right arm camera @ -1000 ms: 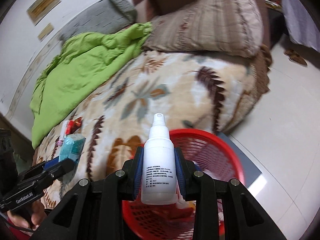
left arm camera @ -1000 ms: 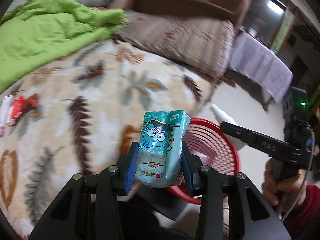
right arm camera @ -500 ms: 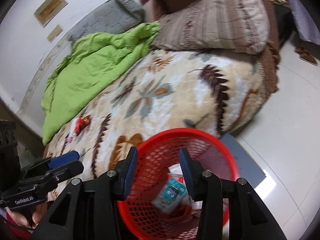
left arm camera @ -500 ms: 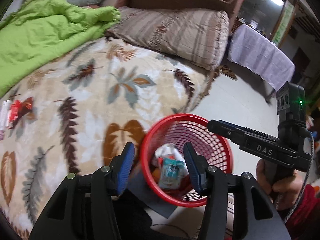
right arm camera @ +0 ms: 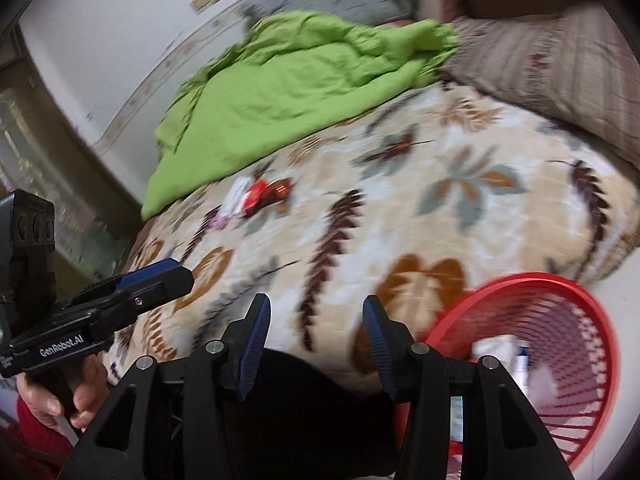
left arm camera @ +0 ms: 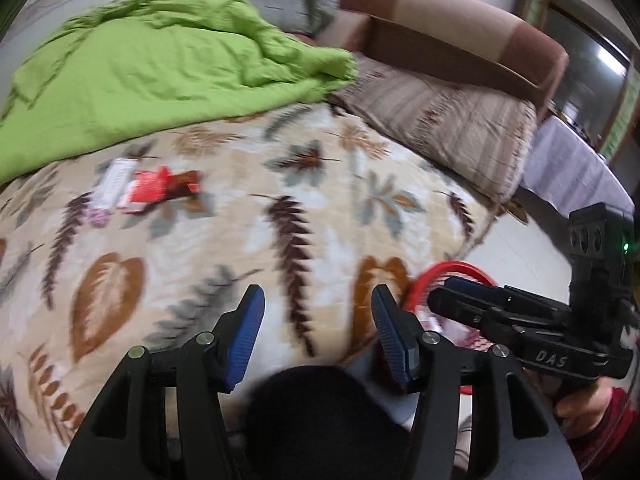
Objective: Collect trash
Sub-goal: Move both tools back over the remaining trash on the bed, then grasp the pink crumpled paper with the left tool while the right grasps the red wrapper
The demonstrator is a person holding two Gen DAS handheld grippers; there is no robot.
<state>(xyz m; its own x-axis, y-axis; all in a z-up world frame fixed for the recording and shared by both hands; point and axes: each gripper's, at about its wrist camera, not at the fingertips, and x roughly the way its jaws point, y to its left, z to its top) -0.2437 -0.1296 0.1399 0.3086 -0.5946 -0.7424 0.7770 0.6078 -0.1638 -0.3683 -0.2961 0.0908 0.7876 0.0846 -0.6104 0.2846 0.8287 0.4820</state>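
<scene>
My left gripper hangs over the leaf-patterned bedspread; its jaws are opening and nothing is between them. My right gripper is beside it, jaws also opening and empty. A red wrapper and a white wrapper lie together on the bedspread ahead, near the green blanket; the right wrist view shows the red wrapper too. The red mesh basket stands on the floor at the bed's edge, to the right of both grippers, with a white bottle and other trash inside.
A crumpled green blanket covers the far left of the bed. A striped brown pillow and a brown headboard lie at the far right. The person's hand holds the left gripper's handle. Pale tiled floor runs right of the bed.
The left gripper let go of the teal pack and the right of the white spray bottle; both now lie in the basket. Both grippers swung left over the bed, jaws wider.
</scene>
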